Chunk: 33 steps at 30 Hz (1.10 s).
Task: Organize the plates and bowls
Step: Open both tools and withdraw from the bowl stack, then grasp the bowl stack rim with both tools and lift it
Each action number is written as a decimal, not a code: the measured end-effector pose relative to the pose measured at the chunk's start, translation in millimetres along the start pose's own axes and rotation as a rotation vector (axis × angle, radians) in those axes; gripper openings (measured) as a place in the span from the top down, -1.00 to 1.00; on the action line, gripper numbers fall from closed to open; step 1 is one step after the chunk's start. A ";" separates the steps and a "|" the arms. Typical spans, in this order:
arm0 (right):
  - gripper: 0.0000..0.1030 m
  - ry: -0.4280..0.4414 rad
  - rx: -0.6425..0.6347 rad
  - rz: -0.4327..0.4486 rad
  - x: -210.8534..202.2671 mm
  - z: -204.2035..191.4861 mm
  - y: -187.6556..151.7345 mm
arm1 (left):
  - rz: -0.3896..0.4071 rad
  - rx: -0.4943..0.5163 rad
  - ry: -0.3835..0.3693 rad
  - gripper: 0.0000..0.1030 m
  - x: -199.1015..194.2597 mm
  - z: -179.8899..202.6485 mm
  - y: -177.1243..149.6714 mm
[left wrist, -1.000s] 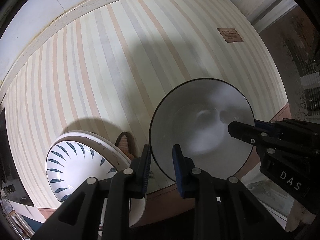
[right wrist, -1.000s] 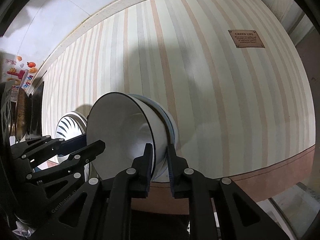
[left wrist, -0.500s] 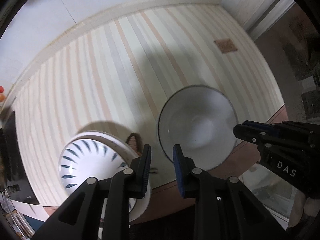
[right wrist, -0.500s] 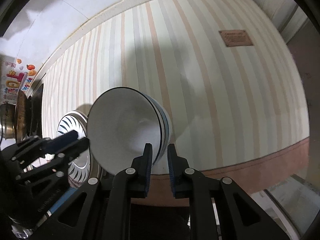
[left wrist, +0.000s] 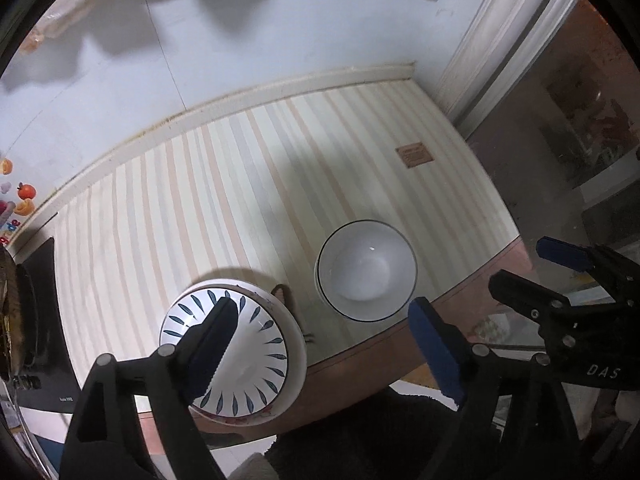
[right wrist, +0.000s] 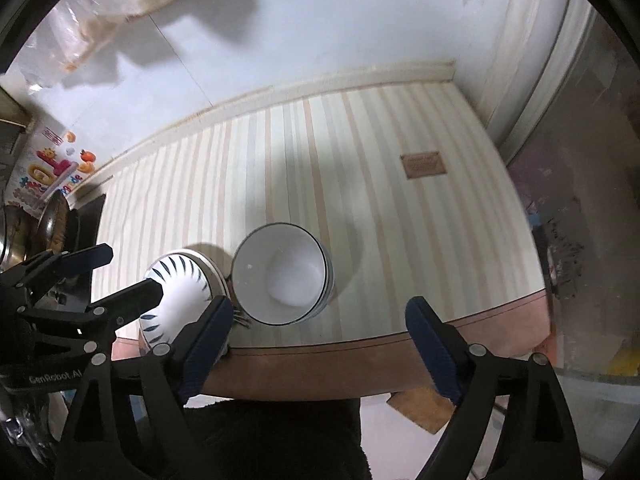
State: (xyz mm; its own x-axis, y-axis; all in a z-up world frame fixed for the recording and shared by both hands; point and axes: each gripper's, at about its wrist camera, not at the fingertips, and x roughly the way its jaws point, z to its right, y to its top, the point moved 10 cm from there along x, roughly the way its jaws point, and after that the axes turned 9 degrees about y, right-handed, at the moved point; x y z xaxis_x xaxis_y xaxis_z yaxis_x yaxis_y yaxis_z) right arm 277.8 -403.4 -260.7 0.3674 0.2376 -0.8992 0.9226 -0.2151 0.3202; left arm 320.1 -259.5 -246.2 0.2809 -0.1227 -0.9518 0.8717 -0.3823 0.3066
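**Q:** What is on your bench (left wrist: 248, 184), and how many pieces?

**A:** Two groups of dishes sit near the front edge. One is a white bowl (left wrist: 366, 270) with a thin dark rim; from your right wrist view, blue bands on its outer wall suggest it is nested in at least one more, though the exact count cannot be told. Just beside it, to its left, a leaf-patterned bowl (left wrist: 228, 346) rests on a white plate (left wrist: 294, 364). A small brown label (right wrist: 423, 165) lies further back on the striped cloth.

**Q:** What are your grippers doing?

**A:** Your left gripper (left wrist: 324, 354) is spread wide and holds nothing; one finger overlaps the patterned bowl in view. Your right gripper (right wrist: 318, 344) is equally wide apart and empty, raised above the bench edge.

**Q:** Is anything inside the bowls?

**A:** The white bowl's interior looks bare.
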 end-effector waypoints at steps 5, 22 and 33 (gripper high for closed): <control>-0.81 -0.023 -0.027 0.057 -36.8 -14.4 -2.8 | 0.040 -0.013 -0.030 -0.72 -26.8 -2.0 -3.2; -0.88 0.034 -0.032 0.097 -63.8 -32.1 -11.5 | 0.107 -0.029 -0.045 -0.87 -52.0 -7.6 -1.5; -0.88 0.280 0.163 -0.036 56.6 9.7 -18.8 | -0.091 -0.150 -0.133 -0.87 80.3 -22.1 10.2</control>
State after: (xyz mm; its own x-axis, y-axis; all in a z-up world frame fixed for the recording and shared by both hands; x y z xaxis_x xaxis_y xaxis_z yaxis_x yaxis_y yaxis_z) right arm 280.1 -395.1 -320.5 0.3740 0.4942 -0.7848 0.9129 -0.3453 0.2177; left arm 360.4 -253.0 -319.6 0.1520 -0.2176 -0.9641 0.9436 -0.2583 0.2070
